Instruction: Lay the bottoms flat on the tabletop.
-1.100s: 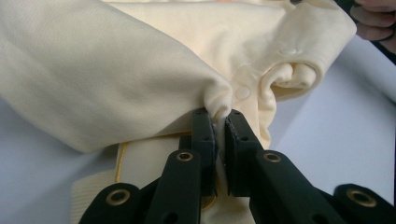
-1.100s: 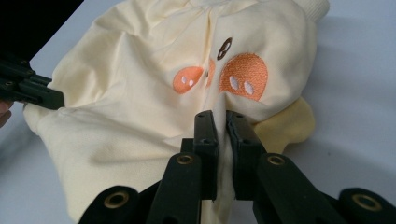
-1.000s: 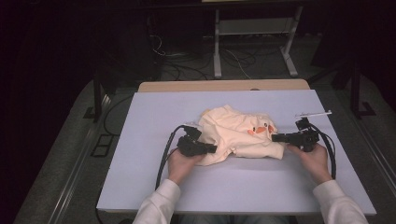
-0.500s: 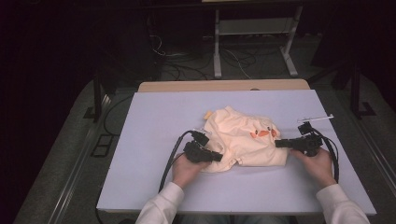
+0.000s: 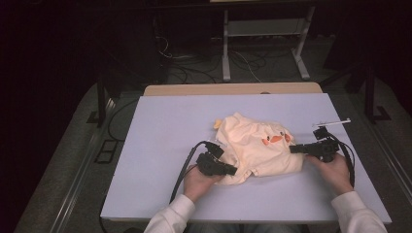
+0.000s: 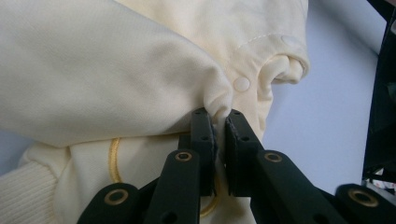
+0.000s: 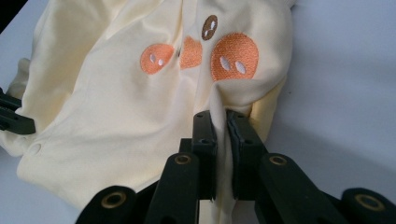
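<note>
1. Both tongs are seen clamped on the cream garment (image 5: pixel 255 150): the left tongs (image 5: pixel 232 171) at its near left edge, the right tongs (image 5: pixel 294 148) at its right edge
2. In the left gripper view, a fold of the cloth (image 6: pixel 140 79) is pinched between the nearly closed jaws of the left tongs (image 6: pixel 220 122), just below a round snap button (image 6: pixel 241 84)
3. A ribbed cuff (image 6: pixel 28 196) is seen at the lower left of that view, and a yellow cord loop (image 6: pixel 113 161) lies on the fabric beside the jaws
4. In the right gripper view, a thin ridge of fabric is gripped between the jaws of the right tongs (image 7: pixel 221 116), directly below the orange embroidered patches (image 7: pixel 233 56)
5. A small brown embroidered mark (image 7: pixel 209 27) is placed above the orange patches
6. The garment is bunched on the pale lilac table (image 5: pixel 165 126), right of the middle and nearer the person's edge, with the orange embroidery facing up
7. The left hand (image 5: pixel 199 182) and right hand (image 5: pixel 335 172) are held low over the table, white sleeves (image 5: pixel 170 218) showing at the wrists, and a black cable (image 5: pixel 187 167) is looped from the left tongs
</note>
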`<move>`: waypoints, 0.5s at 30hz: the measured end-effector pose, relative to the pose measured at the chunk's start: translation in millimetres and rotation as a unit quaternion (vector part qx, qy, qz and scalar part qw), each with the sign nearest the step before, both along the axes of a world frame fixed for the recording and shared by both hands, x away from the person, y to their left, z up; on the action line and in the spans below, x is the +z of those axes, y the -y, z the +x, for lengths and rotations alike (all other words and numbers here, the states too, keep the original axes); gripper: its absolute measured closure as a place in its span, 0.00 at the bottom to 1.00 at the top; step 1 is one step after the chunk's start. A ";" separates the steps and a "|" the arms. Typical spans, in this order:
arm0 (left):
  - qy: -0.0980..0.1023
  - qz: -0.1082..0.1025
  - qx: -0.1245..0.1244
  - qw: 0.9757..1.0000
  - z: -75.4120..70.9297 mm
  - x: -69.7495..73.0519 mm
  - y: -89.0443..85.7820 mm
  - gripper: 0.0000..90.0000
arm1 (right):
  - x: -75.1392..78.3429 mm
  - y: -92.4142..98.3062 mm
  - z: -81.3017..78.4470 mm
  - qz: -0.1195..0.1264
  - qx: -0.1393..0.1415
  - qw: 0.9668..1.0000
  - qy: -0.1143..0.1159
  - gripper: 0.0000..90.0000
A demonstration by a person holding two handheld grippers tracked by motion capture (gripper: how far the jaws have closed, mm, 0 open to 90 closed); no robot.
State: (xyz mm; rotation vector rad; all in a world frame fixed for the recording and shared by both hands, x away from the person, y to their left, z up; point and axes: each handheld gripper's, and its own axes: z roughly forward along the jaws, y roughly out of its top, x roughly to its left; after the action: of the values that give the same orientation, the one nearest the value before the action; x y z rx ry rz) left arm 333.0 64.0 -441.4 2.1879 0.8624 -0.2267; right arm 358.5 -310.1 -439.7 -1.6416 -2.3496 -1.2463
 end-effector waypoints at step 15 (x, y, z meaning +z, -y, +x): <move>0.052 -0.033 0.020 0.998 1.0 20.7 -8.8 0.58 | 5.1 5.3 -1.6 -0.007 -0.017 1.000 0.020 0.67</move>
State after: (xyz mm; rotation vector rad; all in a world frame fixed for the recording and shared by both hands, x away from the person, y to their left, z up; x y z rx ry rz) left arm 334.0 72.7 -420.8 2.1002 0.8287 -0.1187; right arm 357.0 -315.4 -434.5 -1.6847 -2.3682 -1.2838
